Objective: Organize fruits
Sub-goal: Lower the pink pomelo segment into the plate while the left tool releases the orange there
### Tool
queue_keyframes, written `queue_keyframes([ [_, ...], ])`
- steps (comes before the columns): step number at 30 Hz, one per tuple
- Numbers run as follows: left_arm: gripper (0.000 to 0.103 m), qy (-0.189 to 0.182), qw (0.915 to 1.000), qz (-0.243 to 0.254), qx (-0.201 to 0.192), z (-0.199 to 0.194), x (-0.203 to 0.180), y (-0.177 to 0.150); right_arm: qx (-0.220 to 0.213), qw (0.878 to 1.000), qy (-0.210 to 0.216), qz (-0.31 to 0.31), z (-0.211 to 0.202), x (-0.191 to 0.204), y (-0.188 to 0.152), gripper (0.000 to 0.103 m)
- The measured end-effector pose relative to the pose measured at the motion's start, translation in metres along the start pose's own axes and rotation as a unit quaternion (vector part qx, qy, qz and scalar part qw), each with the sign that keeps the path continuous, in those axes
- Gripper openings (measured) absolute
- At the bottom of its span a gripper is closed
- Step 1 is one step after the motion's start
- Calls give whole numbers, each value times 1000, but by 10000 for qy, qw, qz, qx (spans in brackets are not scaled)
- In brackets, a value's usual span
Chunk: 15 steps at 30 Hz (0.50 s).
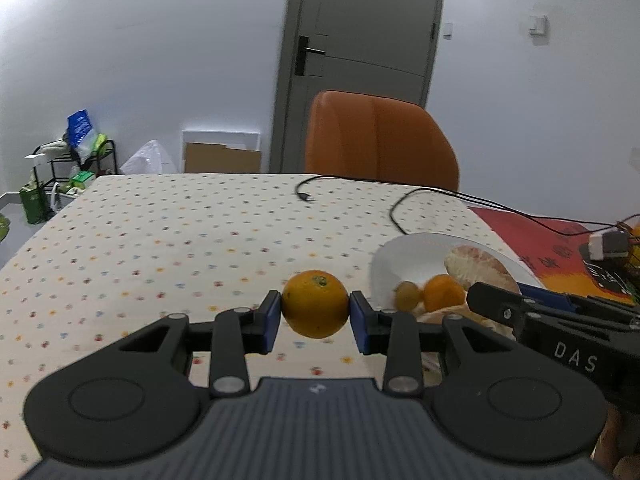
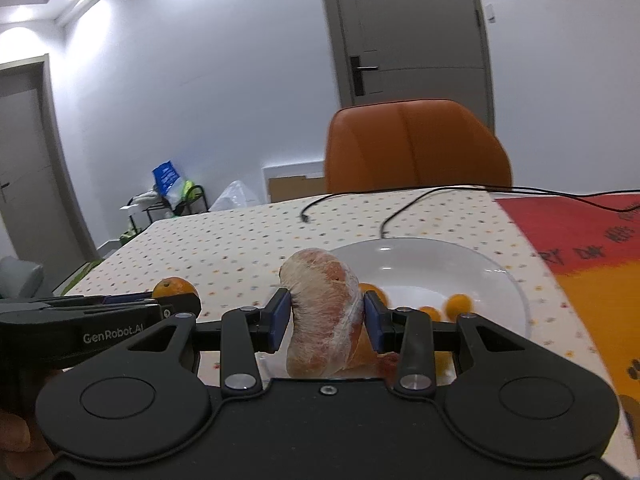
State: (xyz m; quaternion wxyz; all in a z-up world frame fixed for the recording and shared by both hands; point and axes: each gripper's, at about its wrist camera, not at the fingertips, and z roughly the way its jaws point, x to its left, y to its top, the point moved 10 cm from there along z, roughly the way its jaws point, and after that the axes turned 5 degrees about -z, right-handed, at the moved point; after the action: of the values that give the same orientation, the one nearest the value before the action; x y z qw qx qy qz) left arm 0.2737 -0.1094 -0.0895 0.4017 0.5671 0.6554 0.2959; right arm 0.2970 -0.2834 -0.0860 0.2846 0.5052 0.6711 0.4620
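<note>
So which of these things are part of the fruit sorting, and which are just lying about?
Part of the job:
- orange, held in the left gripper
- peeled pomelo segment, held in the right gripper
- white plate with small orange fruits

Just lying about:
- black cable
- orange chair
- red and orange mat
- rack with bags

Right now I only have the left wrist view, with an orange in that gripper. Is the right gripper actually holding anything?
Observer: Yes. The right gripper is shut on a peeled pomelo segment, one blue pad on each side of it.
Operator: How does the segment sit in the gripper?
Observer: Upright. The pads pinch it near its middle, and its lower end hangs below them, in front of the near rim of the white plate.
</note>
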Motion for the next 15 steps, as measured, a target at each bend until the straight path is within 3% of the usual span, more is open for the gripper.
queue_keyframes([
  [15,35,-292,9990,337,90,10,-58,-12,-73,9990,-333,272,-23,-54,-14,38],
])
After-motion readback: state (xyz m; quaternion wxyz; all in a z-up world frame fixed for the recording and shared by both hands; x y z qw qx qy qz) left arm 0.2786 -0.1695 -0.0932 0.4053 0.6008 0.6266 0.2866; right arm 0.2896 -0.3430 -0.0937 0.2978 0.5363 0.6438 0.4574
